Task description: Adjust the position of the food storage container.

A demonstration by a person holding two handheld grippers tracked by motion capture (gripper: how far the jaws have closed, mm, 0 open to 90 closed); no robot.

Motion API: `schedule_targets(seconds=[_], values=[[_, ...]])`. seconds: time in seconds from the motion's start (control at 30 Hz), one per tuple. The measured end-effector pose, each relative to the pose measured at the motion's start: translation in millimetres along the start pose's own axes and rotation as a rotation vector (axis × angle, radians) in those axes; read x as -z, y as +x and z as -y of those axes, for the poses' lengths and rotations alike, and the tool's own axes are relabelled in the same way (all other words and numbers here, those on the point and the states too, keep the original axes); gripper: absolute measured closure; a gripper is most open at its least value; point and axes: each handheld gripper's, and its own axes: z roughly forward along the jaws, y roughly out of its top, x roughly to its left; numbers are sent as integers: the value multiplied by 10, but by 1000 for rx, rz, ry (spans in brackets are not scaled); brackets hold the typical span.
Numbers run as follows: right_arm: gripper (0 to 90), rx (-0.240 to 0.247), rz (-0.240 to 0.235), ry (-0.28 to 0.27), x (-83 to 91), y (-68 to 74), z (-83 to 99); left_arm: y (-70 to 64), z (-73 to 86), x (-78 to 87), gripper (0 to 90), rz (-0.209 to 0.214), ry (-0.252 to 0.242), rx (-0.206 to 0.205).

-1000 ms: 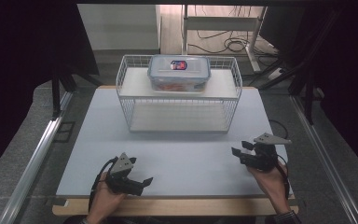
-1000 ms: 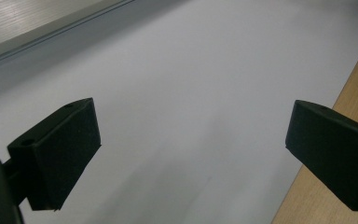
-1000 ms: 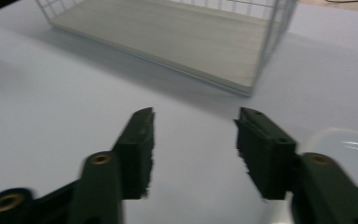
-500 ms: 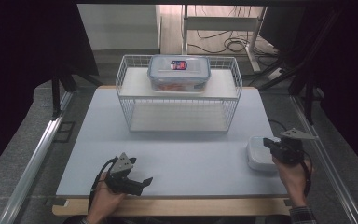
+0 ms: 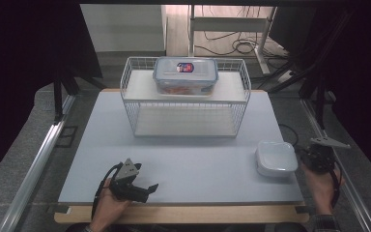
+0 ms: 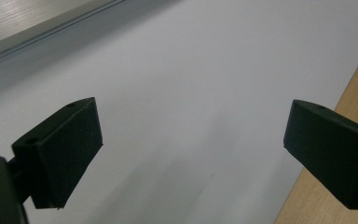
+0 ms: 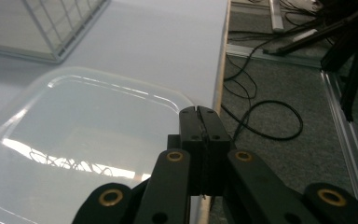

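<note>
White desk [image 5: 183, 159] carries a clear lid [image 5: 276, 158] at its right edge; right gripper [image 5: 303, 157] jaws pressed together just beside it, left gripper [image 5: 147, 189] jaws apart

You have a shallow, square container [image 5: 276, 157] with rounded corners (translucent white plastic, glossy enough to catch reflections of the room) sitting flat and upright near the table's right edge. It lies in front of, and to the right of, the wire basket.
</note>
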Motion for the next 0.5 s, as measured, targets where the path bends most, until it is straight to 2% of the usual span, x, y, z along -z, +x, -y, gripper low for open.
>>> schedule_targets(seconds=[0.27,0.5], values=[[898,-17,23,34,-50,-83,73,-1,3,-9,44,-2,5,0],[898,-11,13,44,-85,-36,74,-2,3,-15,45,-2,8,0]])
